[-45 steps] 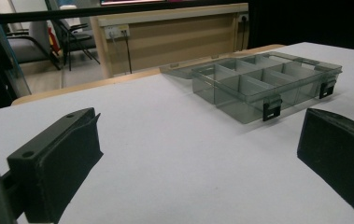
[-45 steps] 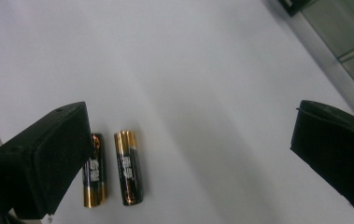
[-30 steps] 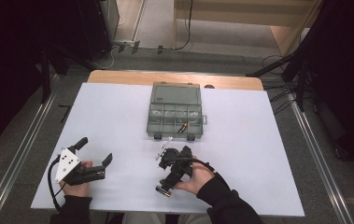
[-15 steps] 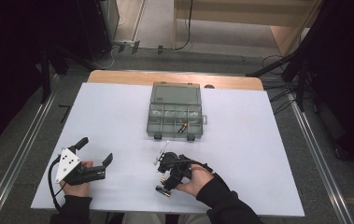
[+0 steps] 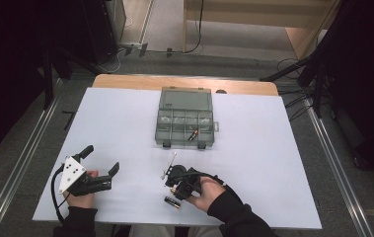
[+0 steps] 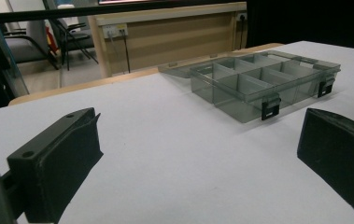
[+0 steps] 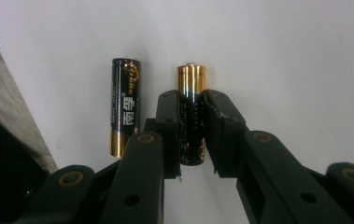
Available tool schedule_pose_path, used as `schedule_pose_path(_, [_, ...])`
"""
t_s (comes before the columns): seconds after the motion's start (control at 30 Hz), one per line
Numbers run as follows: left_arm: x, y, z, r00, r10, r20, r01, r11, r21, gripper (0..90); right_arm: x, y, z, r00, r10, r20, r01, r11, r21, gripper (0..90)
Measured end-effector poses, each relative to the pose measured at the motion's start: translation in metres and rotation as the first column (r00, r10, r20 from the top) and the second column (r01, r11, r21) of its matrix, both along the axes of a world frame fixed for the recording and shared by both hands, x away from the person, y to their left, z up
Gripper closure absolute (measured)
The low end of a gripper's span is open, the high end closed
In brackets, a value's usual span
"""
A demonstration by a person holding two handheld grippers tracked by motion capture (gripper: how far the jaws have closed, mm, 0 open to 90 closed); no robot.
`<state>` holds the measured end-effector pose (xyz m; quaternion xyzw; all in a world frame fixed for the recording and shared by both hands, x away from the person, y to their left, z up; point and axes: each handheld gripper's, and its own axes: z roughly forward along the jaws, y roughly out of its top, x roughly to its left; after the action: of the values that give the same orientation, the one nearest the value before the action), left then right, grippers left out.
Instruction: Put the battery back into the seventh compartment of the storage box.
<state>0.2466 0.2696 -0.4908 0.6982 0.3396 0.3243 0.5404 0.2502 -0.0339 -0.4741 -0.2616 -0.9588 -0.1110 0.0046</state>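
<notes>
right gripper [image 5: 177, 189] | drew back toward 6 o'clock, away from the organizer box [image 5: 184, 117] | jaws closed on a battery [image 7: 191, 119] | second battery [image 5: 172, 201] appeared at its 7 o'clock

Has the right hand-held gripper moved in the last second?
Yes. The right hand-held gripper has drawn back toward the person, away from the compartment box, which stayed put on the table.

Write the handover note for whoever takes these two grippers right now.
Right gripper: shut on one battery, low at the table's near edge.
Left gripper: open, holding nothing, resting near left on the table.
A second battery lies loose on the table beside the gripped one.
The compartment box sits mid-table, lid open, with one battery in a front compartment.
Probably left: put the gripped battery in the box, then the loose one.
</notes>
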Motion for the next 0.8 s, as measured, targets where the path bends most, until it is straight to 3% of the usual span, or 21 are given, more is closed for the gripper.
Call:
schedule_pose_path(0.23, [0.000, 0.000, 0.000, 1.0000, 0.001, -0.001, -0.001, 1.0000, 0.001, 0.0, 0.004, -0.009, 0.003, 0.9983, -0.058, -0.003, 0.058, 0.997, 0.045, 77.7])
schedule_pose_path(0.37, [0.000, 0.000, 0.000, 1.0000, 0.002, -0.003, -0.002, 1.0000, 0.001, 0.0, 0.004, -0.020, 0.008, 0.9923, -0.121, 0.025, 0.117, 0.984, 0.136, 77.8])
schedule_pose_path(0.4, [0.000, 0.000, 0.000, 1.0000, 0.002, -0.003, -0.002, 1.0000, 0.001, 0.0, 0.004, -0.020, 0.008, 0.9923, -0.121, 0.025, 0.117, 0.984, 0.136, 77.8])
schedule_pose_path(0.5, [0.000, -0.001, 0.000, 1.0000, 0.002, -0.003, -0.002, 1.0000, 0.002, 0.0, 0.004, -0.026, 0.013, 0.9851, -0.166, 0.047, 0.154, 0.970, 0.187, 77.7])
schedule_pose_path(0.53, [0.000, -0.001, 0.000, 1.0000, 0.002, -0.003, -0.002, 1.0000, 0.004, 0.0, 0.007, -0.033, 0.016, 0.9752, -0.214, 0.056, 0.194, 0.950, 0.246, 77.7])
schedule_pose_path(0.57, [0.000, -0.001, -0.001, 1.0000, 0.002, -0.005, -0.002, 1.0000, 0.004, 0.0, 0.008, -0.036, 0.017, 0.9706, -0.232, 0.065, 0.207, 0.942, 0.265, 77.7])
schedule_pose_path(0.63, [0.000, -0.001, -0.001, 1.0000, 0.002, -0.004, -0.002, 1.0000, 0.004, 0.0, 0.010, -0.043, 0.019, 0.9558, -0.283, 0.081, 0.244, 0.915, 0.321, 77.7])
schedule_pose_path(0.67, [0.000, -0.001, -0.001, 1.0000, 0.002, -0.004, -0.002, 1.0000, 0.004, 0.0, 0.010, -0.043, 0.019, 0.9558, -0.283, 0.081, 0.244, 0.915, 0.321, 77.7])
schedule_pose_path(0.7, [0.000, -0.001, 0.000, 1.0000, 0.003, -0.004, -0.003, 1.0000, 0.004, 0.0, 0.012, -0.047, 0.020, 0.9483, -0.309, 0.073, 0.265, 0.897, 0.354, 77.7])
schedule_pose_path(0.73, [0.000, -0.001, -0.001, 1.0000, 0.004, -0.006, -0.004, 1.0000, 0.003, 0.0, 0.017, -0.054, 0.022, 0.9330, -0.354, 0.065, 0.297, 0.859, 0.416, 77.7])
schedule_pose_path(0.8, [0.001, -0.001, -0.001, 0.9999, 0.007, -0.008, -0.007, 1.0000, 0.006, 0.0, 0.019, -0.058, 0.023, 0.9239, -0.379, 0.055, 0.316, 0.835, 0.450, 77.7])
